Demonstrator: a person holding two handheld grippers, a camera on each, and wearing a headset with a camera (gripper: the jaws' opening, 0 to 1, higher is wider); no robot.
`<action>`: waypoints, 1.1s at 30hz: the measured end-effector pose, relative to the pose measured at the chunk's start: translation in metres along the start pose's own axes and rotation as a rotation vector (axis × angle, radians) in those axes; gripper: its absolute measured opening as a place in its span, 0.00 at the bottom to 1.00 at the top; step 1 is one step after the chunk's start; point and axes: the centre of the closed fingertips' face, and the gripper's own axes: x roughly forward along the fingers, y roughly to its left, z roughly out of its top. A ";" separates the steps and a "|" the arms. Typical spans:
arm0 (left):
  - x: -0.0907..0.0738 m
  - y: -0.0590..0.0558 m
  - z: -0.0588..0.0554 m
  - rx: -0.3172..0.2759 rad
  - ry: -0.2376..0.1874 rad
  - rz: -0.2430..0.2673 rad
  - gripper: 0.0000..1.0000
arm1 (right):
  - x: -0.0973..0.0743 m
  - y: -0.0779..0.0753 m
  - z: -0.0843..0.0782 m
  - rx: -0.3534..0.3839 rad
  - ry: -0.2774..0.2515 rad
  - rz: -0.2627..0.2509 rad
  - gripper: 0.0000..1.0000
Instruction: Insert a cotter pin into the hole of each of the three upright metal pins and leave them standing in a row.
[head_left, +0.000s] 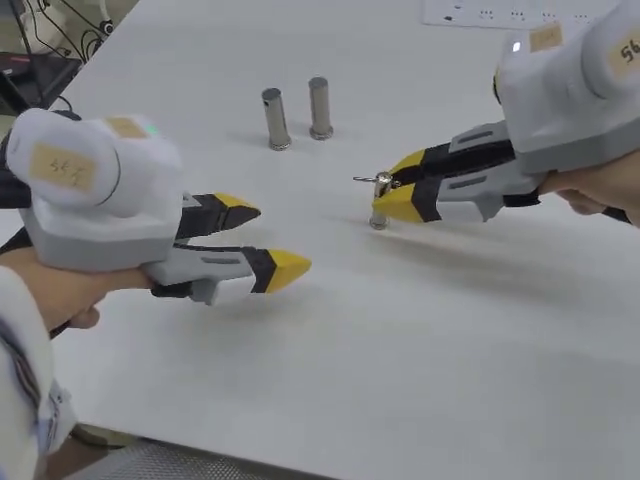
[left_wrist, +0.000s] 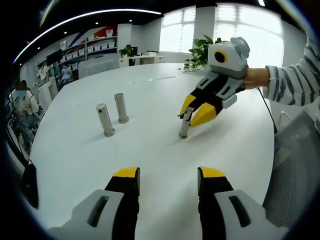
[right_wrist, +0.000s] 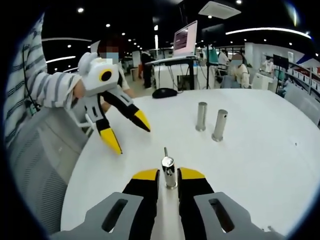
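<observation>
Three upright metal pins stand on the white table. Two bare pins are side by side at the back, and both appear again in the left gripper view and the right gripper view. The third pin stands nearer, with a cotter pin poking out of its top. My right gripper is shut on this pin's upper part. My left gripper hovers open and holds nothing, to the left of it.
A printed sheet lies at the table's far edge. Cables and dark gear sit off the far-left corner. A mesh chair stands by the table. Office desks, monitors and seated people lie beyond.
</observation>
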 end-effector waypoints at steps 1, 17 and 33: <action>-0.001 0.000 0.000 -0.004 0.000 0.002 0.45 | 0.000 0.000 0.000 0.003 -0.004 -0.003 0.16; -0.008 -0.001 -0.005 -0.023 0.023 -0.011 0.45 | -0.019 0.011 0.009 0.020 -0.048 -0.013 0.32; -0.023 0.012 -0.002 -0.049 0.013 0.001 0.43 | -0.069 0.031 0.020 0.145 -0.192 -0.118 0.49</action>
